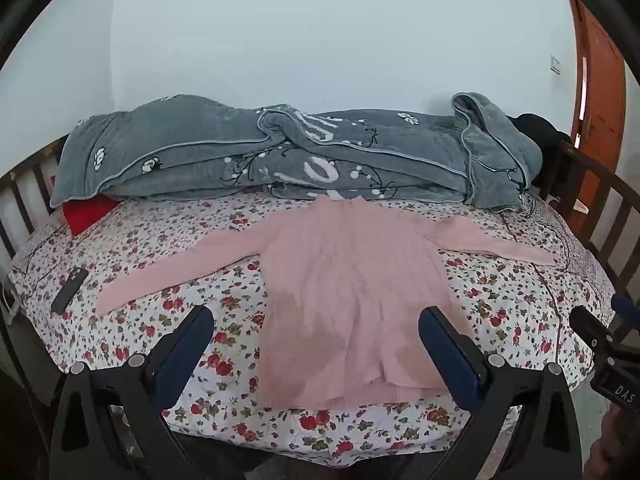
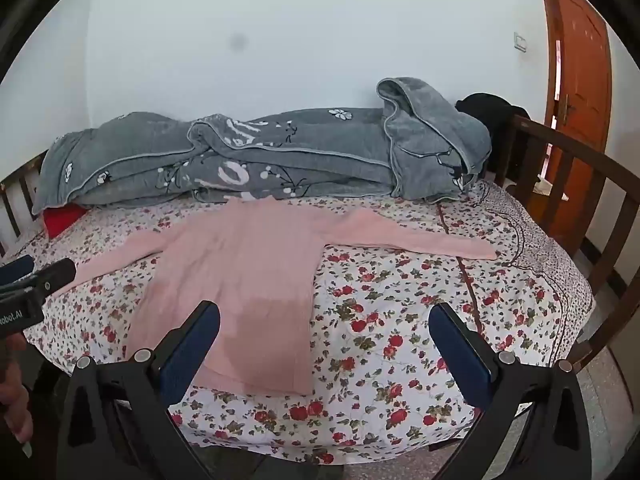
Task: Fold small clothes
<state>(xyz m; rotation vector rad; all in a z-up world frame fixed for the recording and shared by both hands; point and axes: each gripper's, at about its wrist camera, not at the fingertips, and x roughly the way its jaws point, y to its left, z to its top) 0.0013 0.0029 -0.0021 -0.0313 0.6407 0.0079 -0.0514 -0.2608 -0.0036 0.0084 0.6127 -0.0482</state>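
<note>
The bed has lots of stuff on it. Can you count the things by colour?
Pink: 1, knitted long-sleeved sweater
Grey: 1, flower-printed fleece blanket
Red: 1, cloth item under the blanket's end
Black: 1, slim flat phone-like device
Total: 4

Two cameras look at one bed from its near edge.

Each camera sits on a gripper and looks forward along its two fingers, a little down, toward the white wall (image 1: 320, 40) behind the bed. The left view faces the pink sweater (image 1: 352, 300) straight on, with the left gripper (image 1: 316, 320) at the bottom, close to the lens. The right view stands more to the right, so the same pink sweater (image 2: 240, 280) sits left of the middle and the brown door (image 2: 580, 80) shows bigger. Both views share the flowered sheet (image 1: 160, 320), the gray blanket (image 2: 260, 152) and the wall. Each camera also catches the other gripper at its side edge.
</note>
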